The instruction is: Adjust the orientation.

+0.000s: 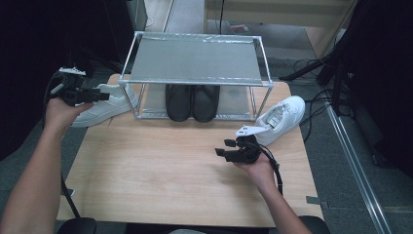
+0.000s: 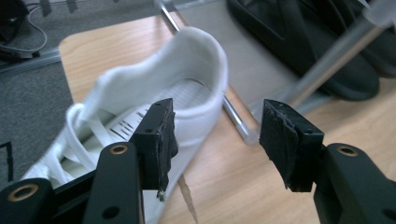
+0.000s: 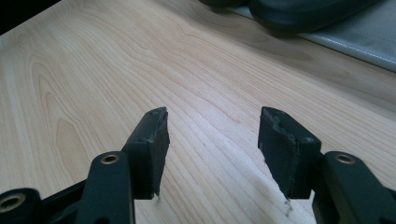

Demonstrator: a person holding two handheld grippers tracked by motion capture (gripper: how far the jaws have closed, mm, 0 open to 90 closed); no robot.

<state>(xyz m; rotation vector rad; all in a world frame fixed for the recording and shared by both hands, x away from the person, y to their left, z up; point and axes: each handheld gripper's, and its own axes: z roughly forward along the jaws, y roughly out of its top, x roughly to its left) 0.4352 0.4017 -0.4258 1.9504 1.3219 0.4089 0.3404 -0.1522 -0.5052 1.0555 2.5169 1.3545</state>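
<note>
Nearby, the left gripper (image 1: 100, 95) hovers with fingers released beside a white sneaker (image 1: 108, 103). Its rack (image 1: 195, 61) leg stands close. The right gripper (image 1: 225, 148), fingers released, hangs above bare desk (image 1: 160, 165).

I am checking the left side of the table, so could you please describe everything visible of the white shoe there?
The white shoe is a low lace-up sneaker that looks like smooth leather, with white laces and a printed insole. It lies on the table's left rear corner, heel toward the rack's leg, seemingly touching it. The left gripper hangs over its heel, jaws apart, not gripping.
</note>
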